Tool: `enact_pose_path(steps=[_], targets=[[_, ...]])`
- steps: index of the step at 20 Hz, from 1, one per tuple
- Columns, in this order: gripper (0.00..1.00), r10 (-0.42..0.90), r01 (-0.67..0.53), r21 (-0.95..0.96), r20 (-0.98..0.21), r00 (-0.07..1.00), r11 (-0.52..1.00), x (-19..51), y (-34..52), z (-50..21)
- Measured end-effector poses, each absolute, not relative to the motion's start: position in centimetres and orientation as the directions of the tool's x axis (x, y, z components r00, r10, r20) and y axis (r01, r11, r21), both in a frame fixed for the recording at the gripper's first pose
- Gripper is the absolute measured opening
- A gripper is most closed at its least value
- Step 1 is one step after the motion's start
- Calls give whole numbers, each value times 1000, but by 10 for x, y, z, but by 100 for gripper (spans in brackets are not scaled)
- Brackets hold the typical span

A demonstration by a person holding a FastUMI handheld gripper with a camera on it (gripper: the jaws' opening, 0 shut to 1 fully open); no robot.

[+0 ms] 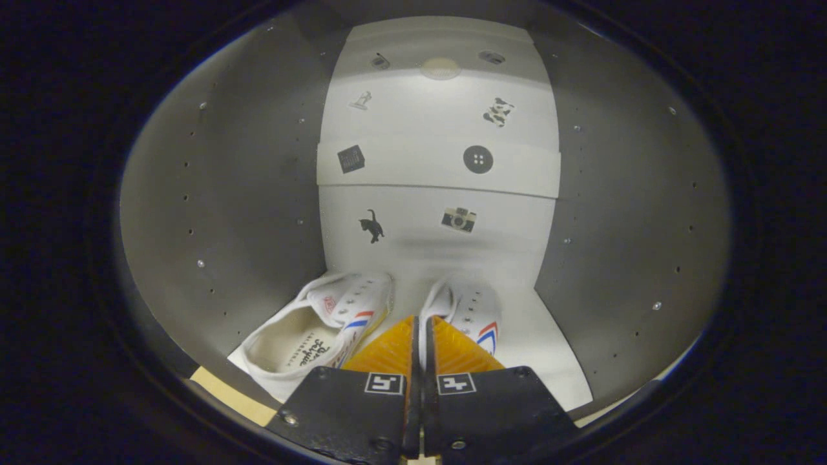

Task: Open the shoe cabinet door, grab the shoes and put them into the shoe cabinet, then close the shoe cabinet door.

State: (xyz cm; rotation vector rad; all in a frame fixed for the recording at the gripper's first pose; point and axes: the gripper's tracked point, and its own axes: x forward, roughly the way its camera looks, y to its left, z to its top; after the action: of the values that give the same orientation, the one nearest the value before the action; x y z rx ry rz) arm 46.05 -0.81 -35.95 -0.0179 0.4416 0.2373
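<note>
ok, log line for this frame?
stage: second shoe placing | gripper: shut on it | first shoe: beside, in cabinet | door: not closed

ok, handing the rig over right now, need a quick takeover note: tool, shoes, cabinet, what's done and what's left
Tool: fingers nearly together, pinching the heel edge of the right shoe.
Left shoe lies beside it on the cabinet floor, toe toward the stickered back wall.
Done: door open, both shoes inside the shoe cabinet.
Left: release the right shoe, withdraw, close the door.
</note>
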Motion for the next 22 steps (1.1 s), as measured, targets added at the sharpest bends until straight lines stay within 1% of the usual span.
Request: enact_pose_path(steps=[1, 3, 6, 7, 10, 11, 13, 17, 22], targets=[[7, 219, -227, 34, -425, 878, 973, 461, -8, -360], [14, 176, -196, 0, -435, 883, 981, 456, -12, -358], [51, 131, -160, -38, -415, 901, 986, 445, -19, -343], [51, 127, -152, -29, -406, 905, 988, 437, -19, -335], [59, 115, -121, 9, -397, 910, 993, 405, -22, -316], [60, 118, -120, 18, -393, 912, 993, 392, -21, -310], [61, 129, -123, 42, -370, 920, 992, 359, -19, -290], [70, 170, -146, 96, -329, 929, 985, 274, -12, -246], [100, 169, -149, 89, -282, 945, 985, 150, -30, -201]])
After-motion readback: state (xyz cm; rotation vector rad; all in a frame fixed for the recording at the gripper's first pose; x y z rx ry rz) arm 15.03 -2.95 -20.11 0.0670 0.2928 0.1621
